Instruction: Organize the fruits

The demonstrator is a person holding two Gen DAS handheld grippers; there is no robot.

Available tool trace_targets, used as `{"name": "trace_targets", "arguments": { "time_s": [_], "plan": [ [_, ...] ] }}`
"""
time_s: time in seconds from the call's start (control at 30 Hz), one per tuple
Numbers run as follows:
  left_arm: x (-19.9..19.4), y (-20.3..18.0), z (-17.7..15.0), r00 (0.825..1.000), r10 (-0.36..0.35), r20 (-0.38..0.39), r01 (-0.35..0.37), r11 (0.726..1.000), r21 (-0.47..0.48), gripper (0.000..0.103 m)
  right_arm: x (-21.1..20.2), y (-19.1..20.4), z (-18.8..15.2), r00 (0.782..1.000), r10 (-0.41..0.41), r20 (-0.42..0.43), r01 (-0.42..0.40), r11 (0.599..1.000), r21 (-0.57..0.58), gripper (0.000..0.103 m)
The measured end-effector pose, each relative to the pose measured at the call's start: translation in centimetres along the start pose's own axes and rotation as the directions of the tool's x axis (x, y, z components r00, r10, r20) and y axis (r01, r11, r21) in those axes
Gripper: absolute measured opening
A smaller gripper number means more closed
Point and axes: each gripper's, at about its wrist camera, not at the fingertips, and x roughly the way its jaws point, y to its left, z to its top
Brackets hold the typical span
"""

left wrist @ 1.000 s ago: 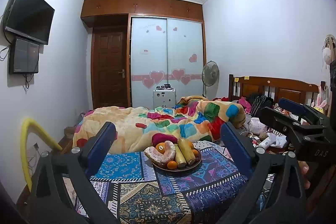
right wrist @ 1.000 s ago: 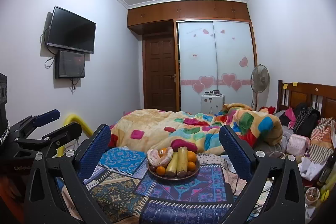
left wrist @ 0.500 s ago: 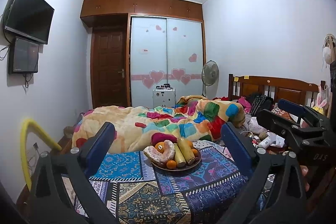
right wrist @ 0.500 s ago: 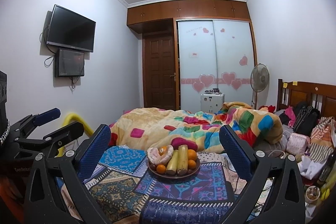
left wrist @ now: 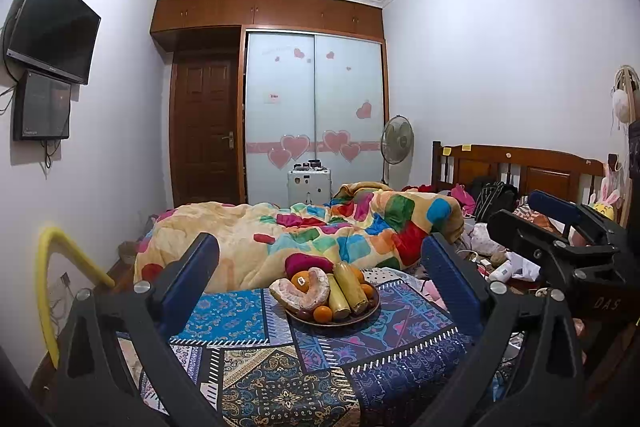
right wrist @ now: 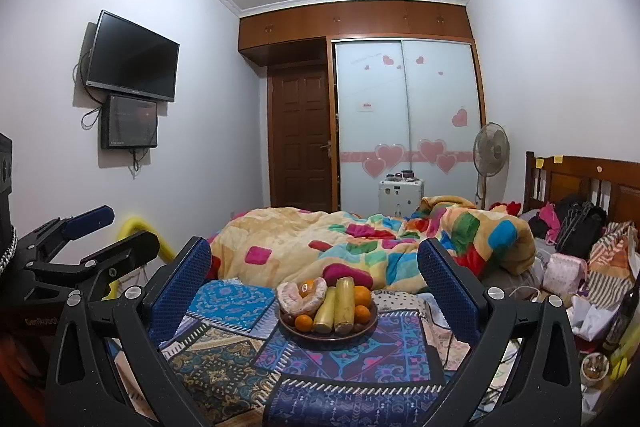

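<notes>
Plate (right wrist: 370, 323) of fruit on patterned cloth (right wrist: 344, 359), just before quilt (right wrist: 320, 239); left gripper (left wrist: 320, 279), right gripper (right wrist: 314, 277) both spread wide, empty, well short of plate; risk: piled oranges (right wrist: 362, 295) rolling off plate if nudged

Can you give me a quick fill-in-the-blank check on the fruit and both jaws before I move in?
1. The fruit sits on a brown ____, on the patterned cloth.
2. Both the left gripper and the right gripper have jaws that are ____ and hold nothing.
3. Two long yellow fruits lie side by side, with an ____ at the near rim.

Missing words: plate; open; orange
</notes>
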Motion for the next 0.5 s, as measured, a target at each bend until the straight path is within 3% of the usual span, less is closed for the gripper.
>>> {"name": "trace_targets", "arguments": {
  "time_s": [0.5],
  "plan": [
    [0.56,0.19,-0.16,1.000,-0.005,-0.014,0.005,1.000,-0.009,0.103,0.19,-0.18,-0.07,1.000,-0.002,-0.008,0.002,1.000,0.016,0.103]
  ]
}}
